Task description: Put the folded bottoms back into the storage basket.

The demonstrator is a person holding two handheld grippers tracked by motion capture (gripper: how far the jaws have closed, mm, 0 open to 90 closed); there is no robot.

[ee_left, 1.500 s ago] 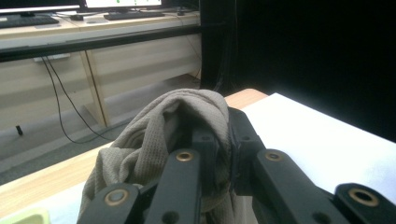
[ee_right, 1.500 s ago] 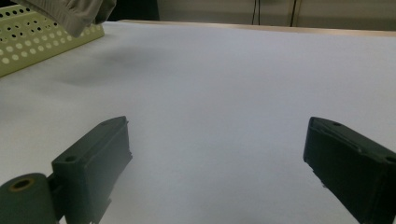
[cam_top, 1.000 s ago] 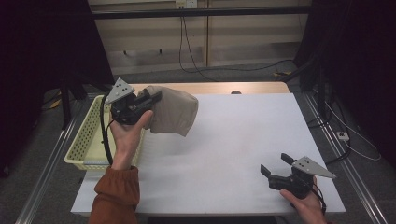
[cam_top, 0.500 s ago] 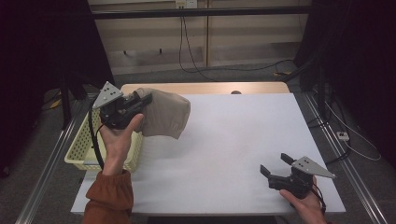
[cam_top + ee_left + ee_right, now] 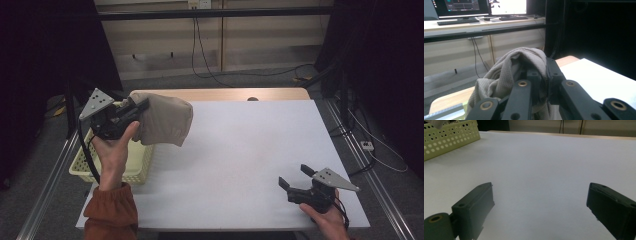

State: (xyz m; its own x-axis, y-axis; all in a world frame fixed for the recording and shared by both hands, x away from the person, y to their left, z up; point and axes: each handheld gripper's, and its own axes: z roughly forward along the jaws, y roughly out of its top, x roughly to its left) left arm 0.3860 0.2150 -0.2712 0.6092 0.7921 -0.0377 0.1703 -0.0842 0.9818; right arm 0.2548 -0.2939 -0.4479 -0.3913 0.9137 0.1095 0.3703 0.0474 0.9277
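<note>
A folded beige cloth (image 5: 162,120) hangs in the air above the table's left edge, with my left gripper (image 5: 134,107) shut on its near end. In the left gripper view the beige cloth (image 5: 506,75) bunches over and between the black jaws. A pale yellow perforated basket (image 5: 131,165) sits on the table under the raised hand. My right gripper (image 5: 296,177) rests near the front right corner, open, with bare white table between its jaws in the right gripper view (image 5: 540,202).
The white table (image 5: 240,150) has a wooden strip along its far edge (image 5: 235,94). Metal rails run along both sides. The basket's wall (image 5: 449,137) shows far left in the right gripper view. Monitors and cabinets stand beyond the table.
My left gripper has carried the cloth further left and a little higher, over the basket. The right gripper has stayed where it was.
</note>
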